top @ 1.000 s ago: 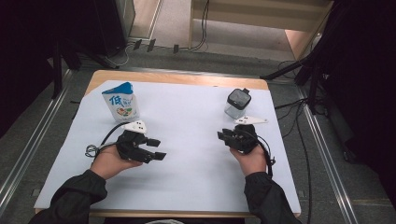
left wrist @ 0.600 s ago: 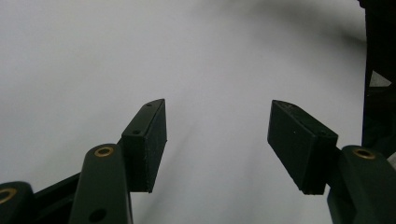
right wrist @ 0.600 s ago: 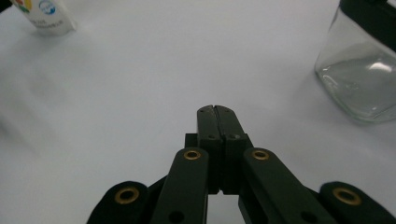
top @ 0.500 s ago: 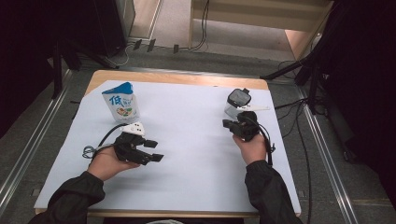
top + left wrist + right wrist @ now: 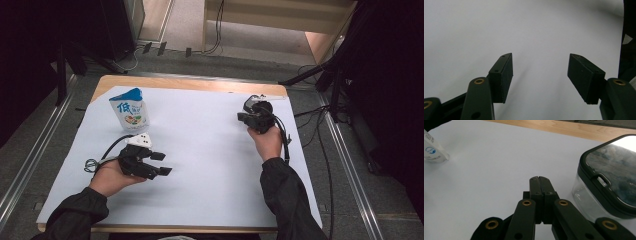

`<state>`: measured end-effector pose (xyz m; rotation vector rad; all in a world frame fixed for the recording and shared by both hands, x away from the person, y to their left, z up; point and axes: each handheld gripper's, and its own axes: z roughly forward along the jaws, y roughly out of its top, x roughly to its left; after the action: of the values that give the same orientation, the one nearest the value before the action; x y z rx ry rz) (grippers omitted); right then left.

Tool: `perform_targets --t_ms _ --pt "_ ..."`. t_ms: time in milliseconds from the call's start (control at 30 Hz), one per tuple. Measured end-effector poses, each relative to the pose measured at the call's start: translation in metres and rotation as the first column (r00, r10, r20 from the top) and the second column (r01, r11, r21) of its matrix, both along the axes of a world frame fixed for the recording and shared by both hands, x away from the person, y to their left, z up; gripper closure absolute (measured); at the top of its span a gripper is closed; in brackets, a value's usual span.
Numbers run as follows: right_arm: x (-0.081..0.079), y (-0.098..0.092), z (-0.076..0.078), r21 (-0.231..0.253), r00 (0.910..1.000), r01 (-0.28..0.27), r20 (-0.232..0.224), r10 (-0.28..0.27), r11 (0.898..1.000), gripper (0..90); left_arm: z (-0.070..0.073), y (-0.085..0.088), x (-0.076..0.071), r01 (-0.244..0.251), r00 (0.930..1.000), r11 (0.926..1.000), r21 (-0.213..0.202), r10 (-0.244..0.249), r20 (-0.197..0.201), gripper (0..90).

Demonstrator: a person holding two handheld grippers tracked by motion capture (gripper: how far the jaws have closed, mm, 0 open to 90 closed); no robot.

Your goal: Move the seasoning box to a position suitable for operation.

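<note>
My right gripper (image 5: 243,117) (image 5: 540,179) is at the far right of the white sheet, its jaws pressed together with nothing between them. Just beside its tips, on the right in the right gripper view, stands a clear container with a dark lid (image 5: 607,182) (image 5: 249,103); the hand partly hides it from above. A blue and white pouch (image 5: 130,109) (image 5: 432,153) stands upright at the far left. My left gripper (image 5: 162,164) (image 5: 540,61) lies low over the sheet near the front left, jaws wide apart and empty, a little in front of the pouch.
The white sheet (image 5: 210,165) covers a wooden table whose bare edge (image 5: 200,84) runs along the far side. Cables (image 5: 97,161) trail from both grippers. Dark stands and floor rails surround the table.
My right hand has moved away from me toward the far right, up to the lidded container. The left hand has stayed put with its jaws open.
</note>
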<state>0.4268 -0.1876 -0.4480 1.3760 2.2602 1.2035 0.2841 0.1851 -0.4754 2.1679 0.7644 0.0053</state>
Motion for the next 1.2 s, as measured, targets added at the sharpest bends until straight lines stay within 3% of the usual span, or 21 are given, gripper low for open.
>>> perform_targets --t_ms 33,567,700,767,833,967,1067,1167,1200 --pt "0.006 0.002 0.000 0.014 0.9998 0.003 -0.019 -0.003 1.000 90.0 0.000 0.001 -0.001 -0.005 1.0000 1.0000 0.003 0.005 -0.002 38.3" --pt "0.050 0.014 0.008 0.008 0.9978 0.060 -0.029 -0.060 0.998 90.0 -0.004 0.004 -0.012 -0.006 1.0000 0.9997 0.024 0.006 -0.003 38.3" --pt "0.055 0.015 0.009 -0.021 0.9967 0.079 -0.019 -0.079 0.997 90.0 -0.005 0.005 -0.013 -0.003 1.0000 0.9999 0.015 0.003 -0.003 38.7" --pt "0.055 0.012 0.011 0.001 0.9959 0.088 -0.020 -0.088 0.996 90.0 -0.003 0.006 -0.012 -0.016 0.9999 0.9998 0.006 0.016 -0.003 39.0" --pt "0.054 0.007 0.016 0.019 0.9940 0.109 -0.009 -0.109 0.994 90.0 -0.002 0.005 -0.012 -0.020 0.9997 0.9993 0.031 0.019 0.012 39.4" --pt "0.057 -0.002 0.023 0.080 0.9911 0.133 -0.009 -0.133 0.988 90.0 0.001 0.009 -0.010 -0.037 0.9993 0.9993 -0.008 0.037 -0.002 40.5" --pt "0.057 -0.001 0.026 0.066 0.9907 0.135 0.000 -0.136 0.989 90.0 0.000 0.011 -0.011 -0.017 0.9997 0.9997 0.016 0.016 0.021 40.4" --pt "0.058 0.000 0.026 0.036 0.9900 0.140 0.013 -0.140 0.990 90.0 0.001 0.015 -0.008 -0.034 0.9994 0.9992 -0.019 0.034 0.000 40.3" --pt "0.061 0.003 0.020 0.023 0.9906 0.137 -0.006 -0.137 0.990 90.0 0.001 0.015 -0.008 -0.032 0.9994 0.9992 -0.024 0.032 0.011 40.2"
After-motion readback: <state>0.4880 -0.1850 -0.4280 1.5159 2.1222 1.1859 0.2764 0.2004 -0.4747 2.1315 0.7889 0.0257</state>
